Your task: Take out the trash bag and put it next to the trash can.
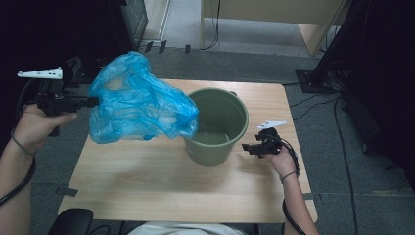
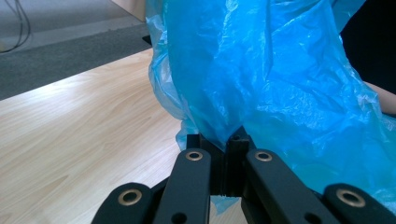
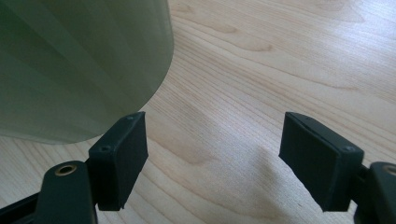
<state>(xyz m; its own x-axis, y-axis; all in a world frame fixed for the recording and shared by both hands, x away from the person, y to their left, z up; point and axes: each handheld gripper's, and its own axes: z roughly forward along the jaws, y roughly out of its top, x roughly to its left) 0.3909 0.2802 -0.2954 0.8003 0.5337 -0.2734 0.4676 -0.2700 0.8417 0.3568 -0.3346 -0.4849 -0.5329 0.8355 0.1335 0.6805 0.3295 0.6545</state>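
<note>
A crumpled blue plastic bag [image 1: 139, 100] hangs in the air over the left of the wooden table [image 1: 147, 181], its right end lapping the rim of a green bucket [image 1: 218, 125]. My left gripper [image 1: 93, 102] is shut on the bag's left edge; in the left gripper view the bag [image 2: 280, 79] billows up from the closed jaws of the left gripper [image 2: 227, 144]. My right gripper [image 1: 246, 148] rests low on the table just right of the bucket, open. In the right gripper view the right gripper [image 3: 212, 144] has nothing between its jaws, and the bucket wall [image 3: 79, 60] stands close at the left.
The bucket stands upright near the table's middle and looks empty inside. Grey carpet [image 1: 323, 63] surrounds the table, with cables [image 1: 342, 142] running along the floor at the right. A light wooden cabinet [image 1: 274, 14] stands at the back, and dark equipment [image 1: 381, 73] at the right.
</note>
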